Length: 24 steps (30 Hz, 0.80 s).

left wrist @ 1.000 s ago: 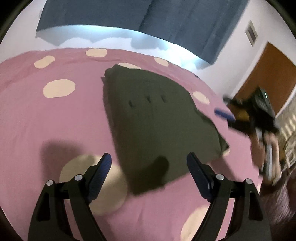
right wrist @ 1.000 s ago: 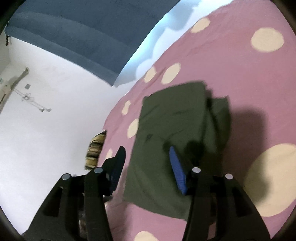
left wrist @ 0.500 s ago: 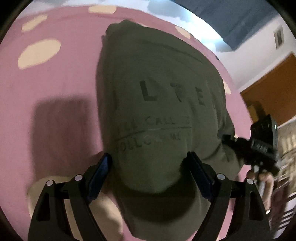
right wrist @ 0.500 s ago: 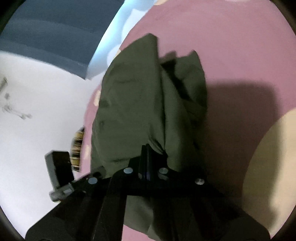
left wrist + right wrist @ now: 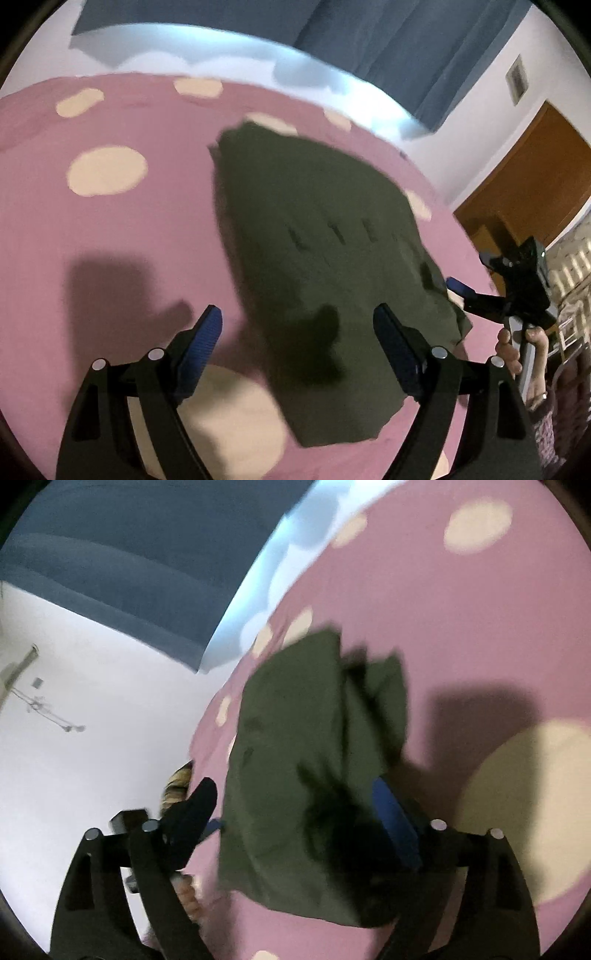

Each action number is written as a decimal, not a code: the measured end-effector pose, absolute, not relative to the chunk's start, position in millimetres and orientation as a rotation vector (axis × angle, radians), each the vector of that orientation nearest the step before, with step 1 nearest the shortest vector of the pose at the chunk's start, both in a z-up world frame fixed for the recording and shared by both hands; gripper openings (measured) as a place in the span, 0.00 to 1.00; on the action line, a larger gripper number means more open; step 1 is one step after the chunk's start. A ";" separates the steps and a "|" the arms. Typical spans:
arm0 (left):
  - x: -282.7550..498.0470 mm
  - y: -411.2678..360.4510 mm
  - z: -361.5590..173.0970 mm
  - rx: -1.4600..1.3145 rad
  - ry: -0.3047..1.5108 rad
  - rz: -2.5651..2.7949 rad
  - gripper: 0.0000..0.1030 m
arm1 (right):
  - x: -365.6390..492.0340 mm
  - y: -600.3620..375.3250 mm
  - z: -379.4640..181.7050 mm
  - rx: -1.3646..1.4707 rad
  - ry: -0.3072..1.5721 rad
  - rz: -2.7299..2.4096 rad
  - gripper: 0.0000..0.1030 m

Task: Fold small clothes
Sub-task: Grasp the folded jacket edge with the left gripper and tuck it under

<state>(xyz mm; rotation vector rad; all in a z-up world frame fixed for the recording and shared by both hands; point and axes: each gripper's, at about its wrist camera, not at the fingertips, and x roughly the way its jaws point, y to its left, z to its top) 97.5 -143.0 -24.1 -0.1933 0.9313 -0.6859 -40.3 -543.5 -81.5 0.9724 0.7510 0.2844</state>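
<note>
A dark olive garment (image 5: 314, 240) lies folded on the pink bedspread (image 5: 110, 240), faint print marks on its top. My left gripper (image 5: 297, 314) hovers open over its near edge, with only cloth below the fingers. In the left wrist view my right gripper (image 5: 472, 273) is at the garment's right edge, held by a hand (image 5: 517, 347). In the right wrist view the garment (image 5: 295, 738) lies under my right gripper (image 5: 293, 788). Its jaws are opening, wide apart, and the pads do not press the cloth. A loose fold bunches along the garment's right side there.
The bedspread (image 5: 480, 609) carries large cream dots. A blue curtain (image 5: 369, 33) hangs behind the bed and a brown door (image 5: 535, 177) stands at the right. White wall (image 5: 74, 775) and a striped item (image 5: 177, 782) lie past the bed's edge.
Half a second ago my right gripper was shut on the garment's edge; it has let go and stands wide. My left gripper has drawn back from the cloth, staying open.
</note>
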 end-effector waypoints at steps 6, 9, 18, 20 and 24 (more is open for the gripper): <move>127.4 -121.9 -45.4 -0.334 1.020 -0.721 0.83 | -30.5 -571.2 -101.3 0.970 0.828 0.231 0.88; 137.0 -133.1 -54.8 -0.357 1.051 -0.737 0.83 | -16.2 -575.5 -116.3 0.975 0.878 0.237 0.88; 166.0 -159.1 -64.7 -0.408 1.086 -0.792 0.83 | 42.4 -566.0 -129.4 0.929 0.913 0.292 0.88; 172.4 -158.3 -68.1 -0.435 1.101 -0.800 0.83 | 55.6 -563.4 -130.7 0.914 0.911 0.322 0.89; 187.5 -164.7 -75.4 -0.463 1.140 -0.817 0.83 | 77.2 -549.3 -130.5 0.854 0.943 0.393 0.89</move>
